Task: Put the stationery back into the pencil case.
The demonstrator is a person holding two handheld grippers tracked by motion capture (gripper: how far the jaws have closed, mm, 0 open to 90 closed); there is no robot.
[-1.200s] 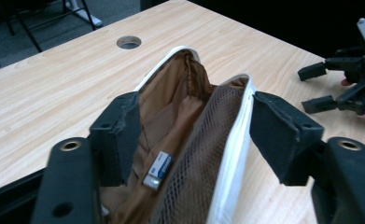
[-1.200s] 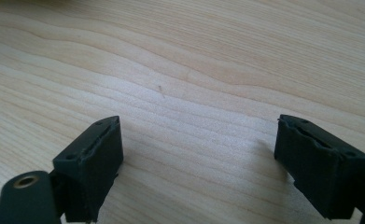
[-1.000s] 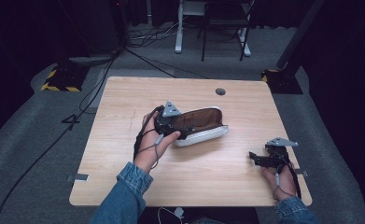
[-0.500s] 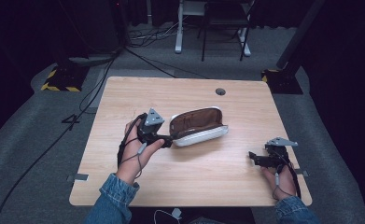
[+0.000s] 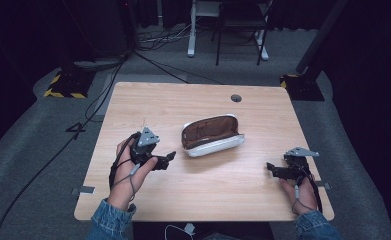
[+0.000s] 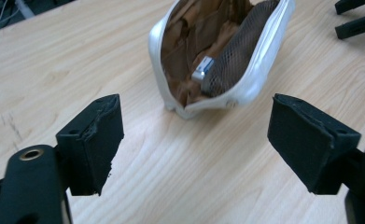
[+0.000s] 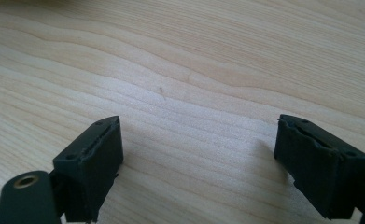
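Near the middle of the wooden table point(image 5: 203, 200), in the high view, lies an unzipped white pouch point(image 5: 212, 136) with a brown lining, mouth gaping upward. At its eight o'clock, just beside it but apart, the left gripper point(image 5: 169, 158) points toward the pouch at two o'clock; its jaws have just been opening and stand wide with nothing between them. From the left gripper view, the pouch point(image 6: 220, 51) sits at twelve o'clock beyond the jaws, a small silver item point(image 6: 202, 71) inside by a mesh pocket. Well apart at four o'clock, the right gripper point(image 5: 271, 167) rests with jaws spread, empty, over bare wood.
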